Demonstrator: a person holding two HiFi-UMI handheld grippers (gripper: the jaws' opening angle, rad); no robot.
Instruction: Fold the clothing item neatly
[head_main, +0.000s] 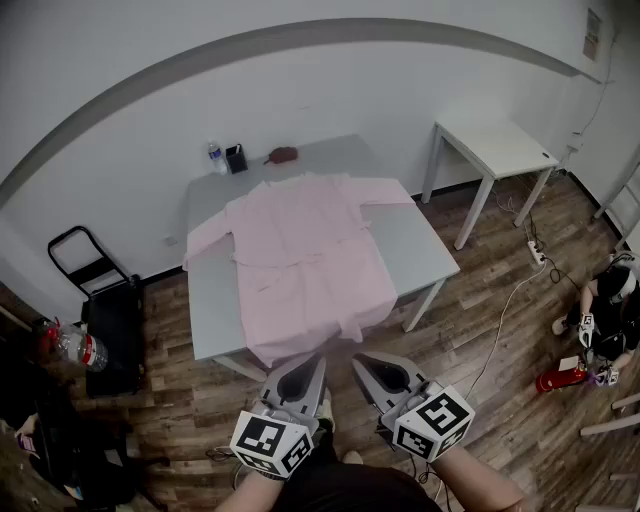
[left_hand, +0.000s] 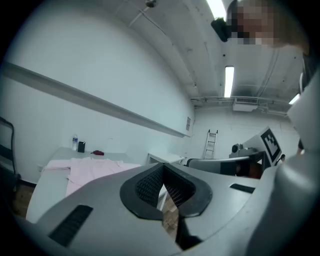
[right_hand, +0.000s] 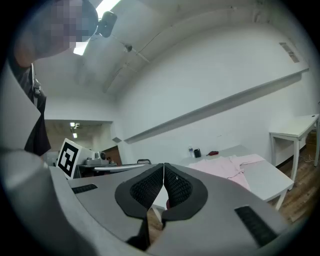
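Pink robe lies spread flat on grey table, sleeves out, hem hanging over the near edge; no fold made yet. Left gripper and right gripper hover well short of the table, jaws closed, empty. Risk: tugging the overhanging hem likely drags the whole garment off
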